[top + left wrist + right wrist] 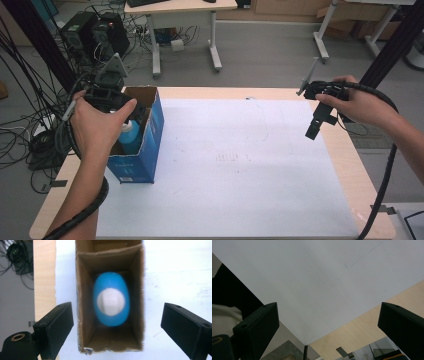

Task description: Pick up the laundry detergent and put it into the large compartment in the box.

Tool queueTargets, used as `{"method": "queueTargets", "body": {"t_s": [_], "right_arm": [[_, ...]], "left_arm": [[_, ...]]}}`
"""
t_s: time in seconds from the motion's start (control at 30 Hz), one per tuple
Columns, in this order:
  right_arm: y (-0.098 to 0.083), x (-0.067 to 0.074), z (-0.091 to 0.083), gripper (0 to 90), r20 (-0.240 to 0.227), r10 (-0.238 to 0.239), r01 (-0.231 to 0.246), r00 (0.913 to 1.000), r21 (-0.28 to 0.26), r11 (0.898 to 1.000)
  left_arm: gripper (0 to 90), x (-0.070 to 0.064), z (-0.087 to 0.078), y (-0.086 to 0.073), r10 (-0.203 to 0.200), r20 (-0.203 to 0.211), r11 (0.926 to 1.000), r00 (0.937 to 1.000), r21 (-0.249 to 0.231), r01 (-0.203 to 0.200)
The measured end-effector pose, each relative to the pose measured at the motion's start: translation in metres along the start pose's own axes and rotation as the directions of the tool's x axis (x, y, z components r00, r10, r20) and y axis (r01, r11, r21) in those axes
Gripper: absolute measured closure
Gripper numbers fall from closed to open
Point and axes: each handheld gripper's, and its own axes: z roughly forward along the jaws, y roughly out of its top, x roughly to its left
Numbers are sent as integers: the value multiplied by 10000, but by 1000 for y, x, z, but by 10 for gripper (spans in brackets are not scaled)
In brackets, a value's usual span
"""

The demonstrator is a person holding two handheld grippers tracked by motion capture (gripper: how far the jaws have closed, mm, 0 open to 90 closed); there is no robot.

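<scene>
- Two grippers, both with jaws spread wide.
- Left gripper (pixel 116 325) above box (pixel 150 131) at nine o'clock, likely lining up on bottle (pixel 111 302).
- Right gripper (pixel 316 125) idle at three o'clock.

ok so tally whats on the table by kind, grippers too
box: 1
blue bottle, inside the box: 1
white sheet: 1
hand-held gripper: 2, left above the box, right over the sheet, both open
total: 5
</scene>
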Motion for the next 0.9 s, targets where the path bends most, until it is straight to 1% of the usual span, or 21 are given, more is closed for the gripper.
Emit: {"method": "queueTargets", "body": {"t_s": [0.03,0.1,0.13,0.23,0.27,0.33,0.4,0.43,0.53,0.57,0.63,0.7,0.83,0.9], "right_arm": [[0,0,-1,34,23,-14,14,10000,-7,10000],[-1,0,-1,34,10,5,-5,10000,-63,10000],[-2,0,-1,34,-17,81,-82,10000,-78,9999],[-3,0,-3,34,5,55,-54,10000,-117,9999],[-3,-1,-3,34,-19,51,-51,10000,-122,9999],[-4,-1,-4,34,-1,38,-38,10000,-142,9999],[-4,-1,-5,35,-42,-8,7,10000,-177,9998],[-5,-1,-6,34,-50,41,-42,10000,-222,9997],[-5,-1,-7,34,-22,7,-7,10000,-225,9997],[-5,-1,-7,34,-36,75,-75,10000,-240,9997],[-5,-1,-8,34,-48,114,-115,9999,-262,9996],[-6,-2,-8,34,-15,52,-53,10000,-252,9997],[-9,-4,-9,34,-60,170,-172,9998,-314,9994],[-10,-5,-9,34,-33,147,-148,9999,-305,9994]], "left_arm": [[101,-3,-6,0,82,18,9999,10000,-96,-82],[86,-7,-11,-1,179,36,9996,9998,-203,-178],[83,-11,-15,-1,223,16,9994,9998,-270,-222],[65,-21,-22,-1,501,113,9982,9987,-330,-497],[65,-27,-24,-1,598,110,9976,9982,-368,-593],[62,-34,-25,0,763,218,9964,9969,-385,-754],[62,-44,-27,1,983,274,9945,9948,-396,-972],[62,-47,-27,1,1043,292,9939,9941,-377,-1032],[62,-58,-28,4,1313,405,9908,9905,-375,-1298],[62,-61,-29,4,1379,500,9899,9892,-387,-1361],[62,-65,-30,6,1488,606,9884,9870,-381,-1467],[61,-70,-32,7,1601,629,9867,9851,-368,-1580],[60,-77,-33,8,1755,658,9841,9823,-383,-1732],[59,-78,-33,9,1775,776,9839,9810,-354,-1753]]}}
